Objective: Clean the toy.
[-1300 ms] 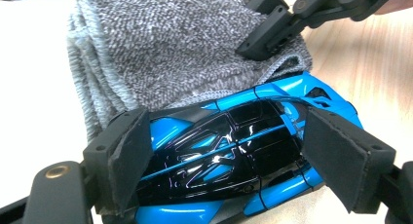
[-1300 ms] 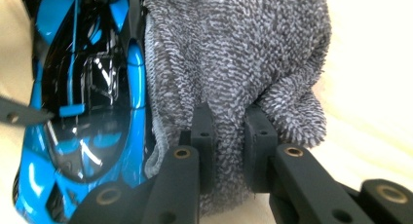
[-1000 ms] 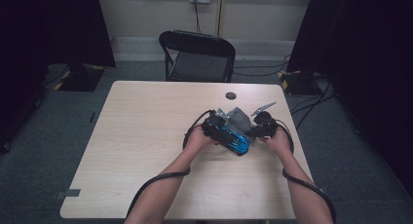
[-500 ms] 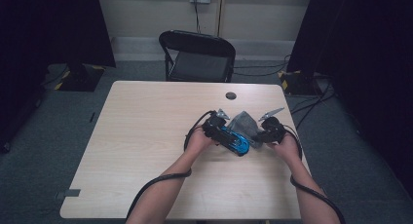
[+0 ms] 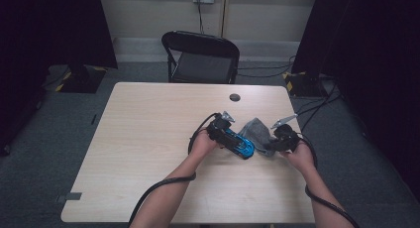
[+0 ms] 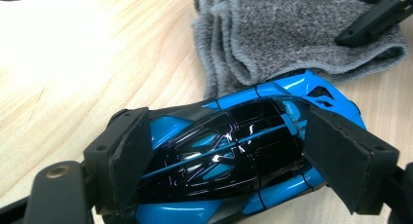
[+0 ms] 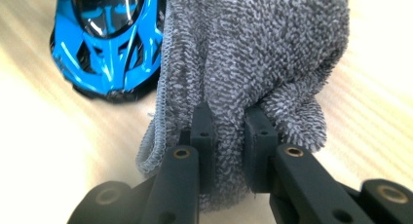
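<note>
A blue and black toy car (image 5: pixel 238 143) lies on the wooden table (image 5: pixel 148 139), right of its middle. My left gripper (image 6: pixel 224 160) is shut on the toy car (image 6: pixel 229 156), one pad on each flank. A folded grey cloth (image 5: pixel 257 131) rests against the car's front end. My right gripper (image 7: pixel 228 136) is shut on the grey cloth (image 7: pixel 258 58), pinching a fold near its edge. In the high view the right gripper (image 5: pixel 277 143) sits at the cloth's right side, the left gripper (image 5: pixel 230 139) over the car.
A small dark round disc (image 5: pixel 235 97) lies near the table's far edge. A black folding chair (image 5: pixel 200 57) stands behind the table. Cables trail from both grippers along the forearms. Bare table top spreads to the left.
My right gripper has slid to the right with the cloth in it, drawing the cloth off the car. The left gripper and the car have stayed put.
</note>
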Available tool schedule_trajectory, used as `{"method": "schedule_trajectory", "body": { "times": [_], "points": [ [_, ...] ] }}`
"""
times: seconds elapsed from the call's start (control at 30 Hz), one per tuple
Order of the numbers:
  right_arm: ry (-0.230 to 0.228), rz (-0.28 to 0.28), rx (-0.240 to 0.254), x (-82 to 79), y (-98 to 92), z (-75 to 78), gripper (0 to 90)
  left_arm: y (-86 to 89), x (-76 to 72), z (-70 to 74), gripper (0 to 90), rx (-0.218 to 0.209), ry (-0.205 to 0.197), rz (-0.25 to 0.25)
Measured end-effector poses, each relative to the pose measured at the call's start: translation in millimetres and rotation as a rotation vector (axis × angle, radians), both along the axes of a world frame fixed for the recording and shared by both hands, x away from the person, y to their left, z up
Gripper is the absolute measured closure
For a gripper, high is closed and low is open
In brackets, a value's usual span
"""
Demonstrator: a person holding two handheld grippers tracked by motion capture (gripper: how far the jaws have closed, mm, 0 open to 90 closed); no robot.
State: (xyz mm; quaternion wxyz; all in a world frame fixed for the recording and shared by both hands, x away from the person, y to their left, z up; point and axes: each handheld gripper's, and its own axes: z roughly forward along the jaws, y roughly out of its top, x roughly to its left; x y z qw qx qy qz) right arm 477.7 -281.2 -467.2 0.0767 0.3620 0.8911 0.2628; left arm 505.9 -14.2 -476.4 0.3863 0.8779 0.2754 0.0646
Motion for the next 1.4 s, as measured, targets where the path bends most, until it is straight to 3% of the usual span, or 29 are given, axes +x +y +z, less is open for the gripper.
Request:
{"method": "schedule_trajectory", "body": {
  "times": [0.83,1.13,1.4],
  "points": [
    [0.017,0.008,0.039,-35.5,-28.9,0.5,77.8,-2.5,-1.4,0.1,17.3,0.002,0.001,0.010],
    [0.009,0.017,0.041,-48.7,-38.4,8.5,77.7,-2.3,-2.4,-0.3,17.2,-0.001,-0.008,0.015],
    [-0.011,-0.054,0.097,-53.8,-56.0,14.8,77.9,-3.6,-3.3,0.0,15.5,0.021,-0.019,-0.007]
  ]
}}
